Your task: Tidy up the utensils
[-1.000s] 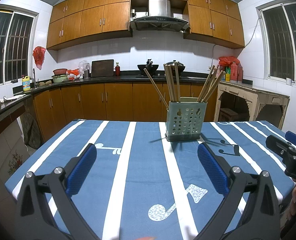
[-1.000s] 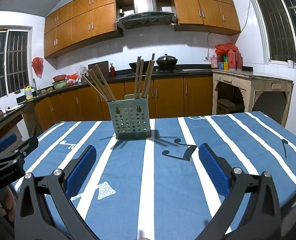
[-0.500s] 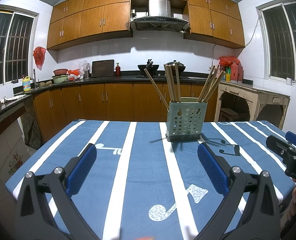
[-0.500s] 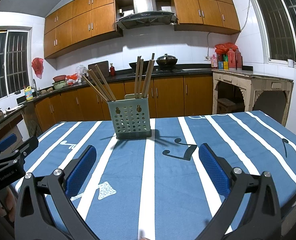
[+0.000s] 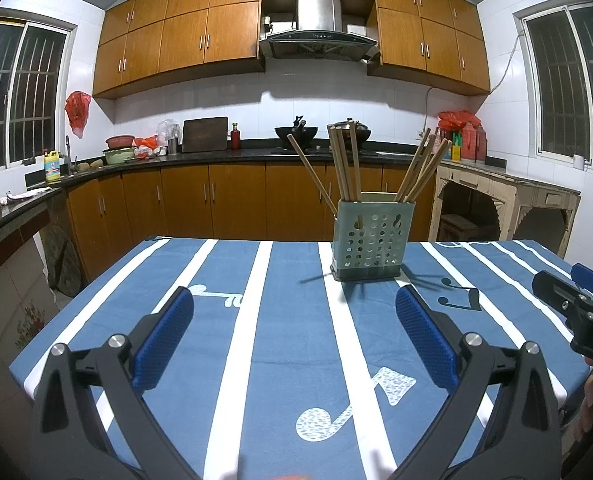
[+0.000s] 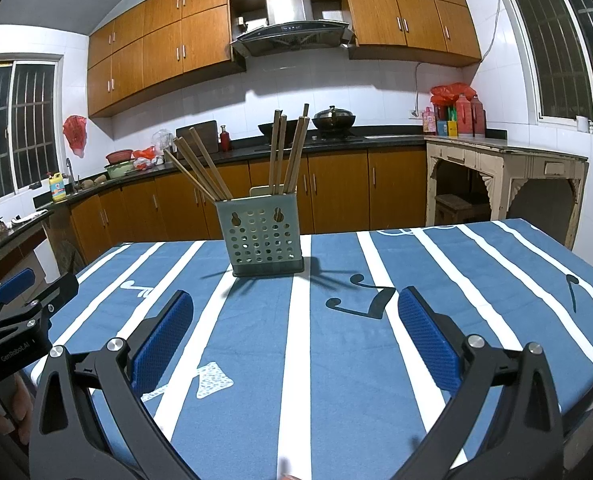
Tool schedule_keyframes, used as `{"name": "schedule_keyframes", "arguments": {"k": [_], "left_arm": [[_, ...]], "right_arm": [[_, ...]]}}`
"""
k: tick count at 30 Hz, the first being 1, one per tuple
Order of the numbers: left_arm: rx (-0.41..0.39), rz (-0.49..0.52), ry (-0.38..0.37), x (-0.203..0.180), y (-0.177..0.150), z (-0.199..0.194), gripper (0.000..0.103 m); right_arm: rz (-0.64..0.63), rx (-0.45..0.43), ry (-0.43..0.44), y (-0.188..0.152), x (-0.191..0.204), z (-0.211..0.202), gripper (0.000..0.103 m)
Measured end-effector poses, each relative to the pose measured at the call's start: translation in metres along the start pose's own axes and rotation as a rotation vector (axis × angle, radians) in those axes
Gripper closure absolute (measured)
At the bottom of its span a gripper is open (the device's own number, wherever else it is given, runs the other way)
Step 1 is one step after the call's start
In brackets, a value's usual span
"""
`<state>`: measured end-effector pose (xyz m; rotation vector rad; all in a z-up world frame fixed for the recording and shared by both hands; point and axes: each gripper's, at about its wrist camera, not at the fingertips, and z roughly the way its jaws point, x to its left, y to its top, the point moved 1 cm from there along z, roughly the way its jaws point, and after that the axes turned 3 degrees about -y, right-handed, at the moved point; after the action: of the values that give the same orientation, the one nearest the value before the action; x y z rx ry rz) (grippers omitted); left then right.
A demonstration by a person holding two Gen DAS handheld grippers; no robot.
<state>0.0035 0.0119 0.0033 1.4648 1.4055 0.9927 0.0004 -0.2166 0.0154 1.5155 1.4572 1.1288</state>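
A pale green perforated utensil holder (image 5: 370,240) (image 6: 262,236) stands upright on the far middle of the table (image 5: 288,336). Several wooden chopsticks (image 5: 342,168) (image 6: 284,152) lean out of it in separate bunches. My left gripper (image 5: 294,308) hovers over the near part of the table, open, nothing between its blue pads (image 5: 164,336). My right gripper (image 6: 296,304) is likewise open and holds nothing; the holder lies ahead and slightly left of it. Each gripper shows at the edge of the other's view: the right gripper (image 5: 576,304), the left gripper (image 6: 20,320).
A blue tablecloth with white stripes and music notes (image 6: 336,360) covers the table. Kitchen counters (image 5: 216,156) with pots, a cutting board and bottles run along the back wall and left side. A worn cream side table (image 6: 504,180) stands at the right.
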Motion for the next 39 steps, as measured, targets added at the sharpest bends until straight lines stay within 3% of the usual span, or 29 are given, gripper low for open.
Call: {"name": "schedule_keyframes", "arguments": {"k": [39], "left_arm": [[0.009,0.0,-0.005,0.0015,-0.009,0.0046,0.004]], "right_arm": [[0.004,0.005,0.001,0.0011,0.0004,-0.0007,0.002]]}}
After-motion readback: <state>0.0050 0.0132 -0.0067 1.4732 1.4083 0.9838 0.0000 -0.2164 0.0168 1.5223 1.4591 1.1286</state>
